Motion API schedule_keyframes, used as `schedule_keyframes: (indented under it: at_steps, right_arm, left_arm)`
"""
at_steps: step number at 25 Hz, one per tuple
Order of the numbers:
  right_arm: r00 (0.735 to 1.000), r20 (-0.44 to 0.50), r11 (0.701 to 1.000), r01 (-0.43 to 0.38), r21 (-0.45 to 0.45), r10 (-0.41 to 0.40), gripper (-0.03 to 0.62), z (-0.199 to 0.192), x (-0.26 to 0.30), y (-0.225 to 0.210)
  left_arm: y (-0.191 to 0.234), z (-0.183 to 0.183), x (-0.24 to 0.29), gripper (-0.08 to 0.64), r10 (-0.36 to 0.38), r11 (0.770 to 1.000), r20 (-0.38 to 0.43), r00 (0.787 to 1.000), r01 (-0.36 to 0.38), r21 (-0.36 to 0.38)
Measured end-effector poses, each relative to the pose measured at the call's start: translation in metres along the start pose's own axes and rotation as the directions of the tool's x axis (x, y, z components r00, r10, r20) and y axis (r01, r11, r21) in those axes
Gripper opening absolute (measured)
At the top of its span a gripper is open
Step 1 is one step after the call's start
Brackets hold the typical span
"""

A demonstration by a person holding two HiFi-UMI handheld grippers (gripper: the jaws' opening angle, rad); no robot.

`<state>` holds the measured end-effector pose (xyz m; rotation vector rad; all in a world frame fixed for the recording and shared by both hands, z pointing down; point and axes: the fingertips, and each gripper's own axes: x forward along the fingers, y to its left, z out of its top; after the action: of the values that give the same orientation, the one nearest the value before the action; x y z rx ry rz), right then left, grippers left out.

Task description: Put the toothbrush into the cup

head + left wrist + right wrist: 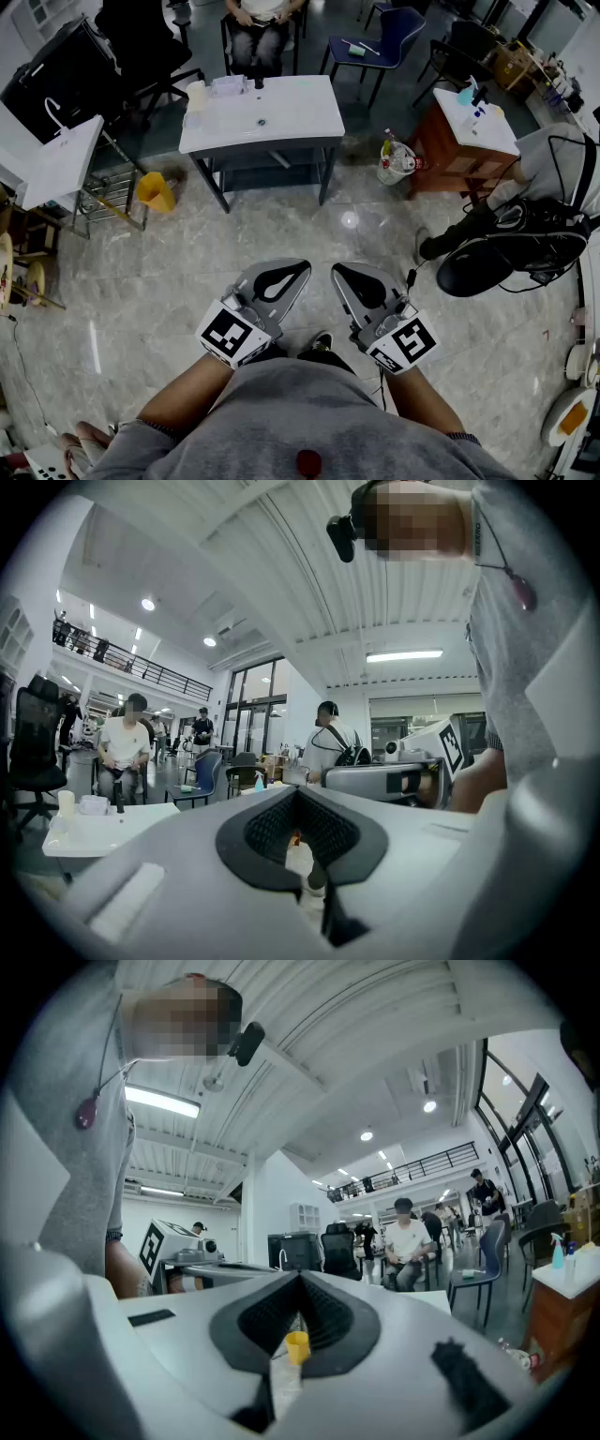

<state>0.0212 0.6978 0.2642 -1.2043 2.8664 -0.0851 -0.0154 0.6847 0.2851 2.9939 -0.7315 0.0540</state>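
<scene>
A white cup (195, 94) stands at the far left corner of a white table (281, 122) across the floor; it also shows in the left gripper view as the cup (66, 803) on that table (94, 834). I cannot make out a toothbrush from here. My left gripper (302, 266) and right gripper (337, 270) hang side by side close to my body, over the floor and well short of the table. Both are shut with nothing between the jaws, as the left gripper (298, 791) and right gripper (300, 1274) views show.
On the table lie a clear box (228, 86) and a dark bottle (258, 75); a person sits behind it. A yellow bin (155, 192) and a rack stand at its left, a white bucket (398, 161) and a wooden cabinet (450, 141) at its right. A person with a black backpack (525, 239) is at the right.
</scene>
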Motion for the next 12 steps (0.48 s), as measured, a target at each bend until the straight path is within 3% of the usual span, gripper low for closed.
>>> schedule_keyframes:
  at_steps: [12]
  right_arm:
    - [0.998,0.013,0.998,-0.053,-0.020,0.054,0.014,0.000,-0.014,-0.007]
  left_arm:
    - [-0.017,0.014,0.012,0.008,0.052,0.998,0.052,0.997,-0.053,0.035]
